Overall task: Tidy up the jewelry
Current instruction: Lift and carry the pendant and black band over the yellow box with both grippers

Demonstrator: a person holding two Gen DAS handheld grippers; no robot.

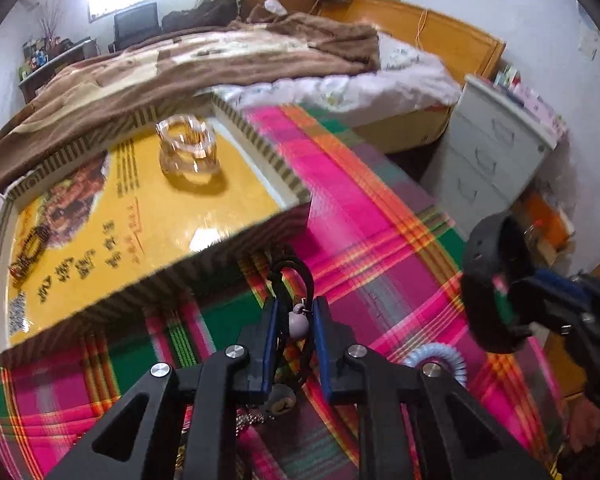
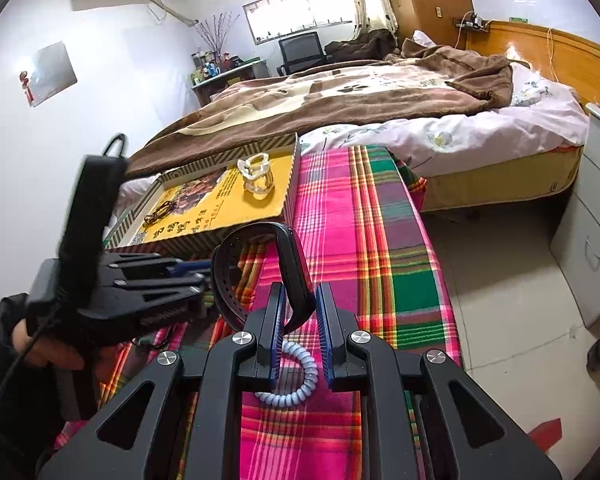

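Left wrist view: a shallow cardboard box lid (image 1: 204,258) with a yellow printed floor sits on a plaid cloth (image 1: 380,220), holding a clear glass bracelet (image 1: 188,148) near its far side and a dark beaded bracelet (image 1: 30,256) at its near left. The left gripper (image 1: 296,320) pinches a black cord (image 1: 296,276) with small charms, just in front of the lid. The right gripper (image 2: 300,312) is clamped on a black wristband (image 2: 288,268), above a pale blue coil hair tie (image 2: 296,380) lying on the cloth.
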